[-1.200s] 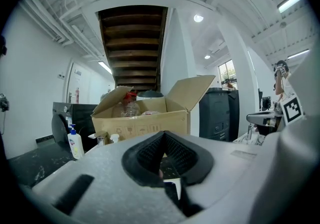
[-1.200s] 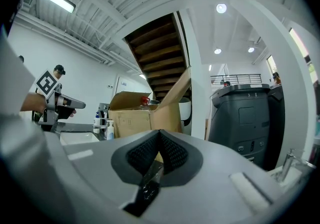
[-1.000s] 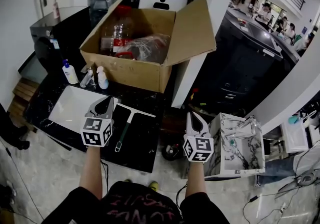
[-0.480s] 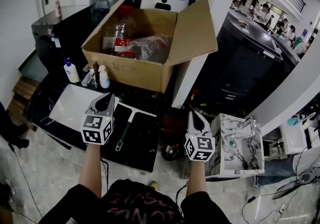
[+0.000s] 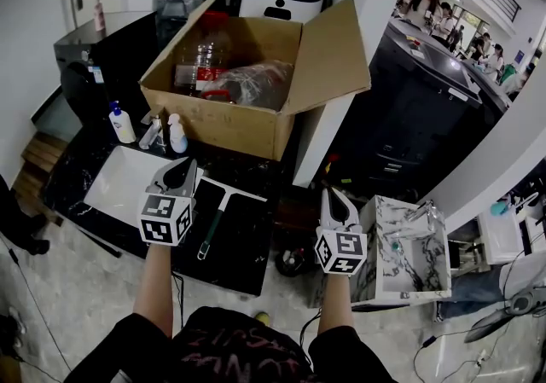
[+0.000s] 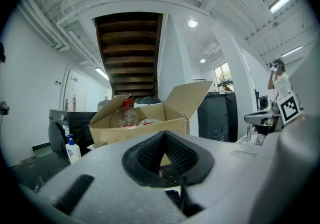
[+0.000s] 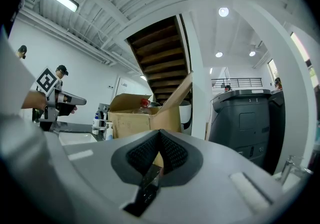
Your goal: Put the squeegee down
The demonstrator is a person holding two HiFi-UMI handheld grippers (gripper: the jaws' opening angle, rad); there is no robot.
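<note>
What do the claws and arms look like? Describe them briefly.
The left claw and right claw match: pale grey, tapering to a tip, with black ribbed pads inside. Behind each sits a white cube with black square markers. No cables show. The forearms are bare; the top is dark with pink print.

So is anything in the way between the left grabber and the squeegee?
No, nothing visible is. The squeegee lies flat on the black counter, right beside the left gripper, on its right in the head view. Only bare counter shows between them. The gripper's jaws are shut and empty.
</note>
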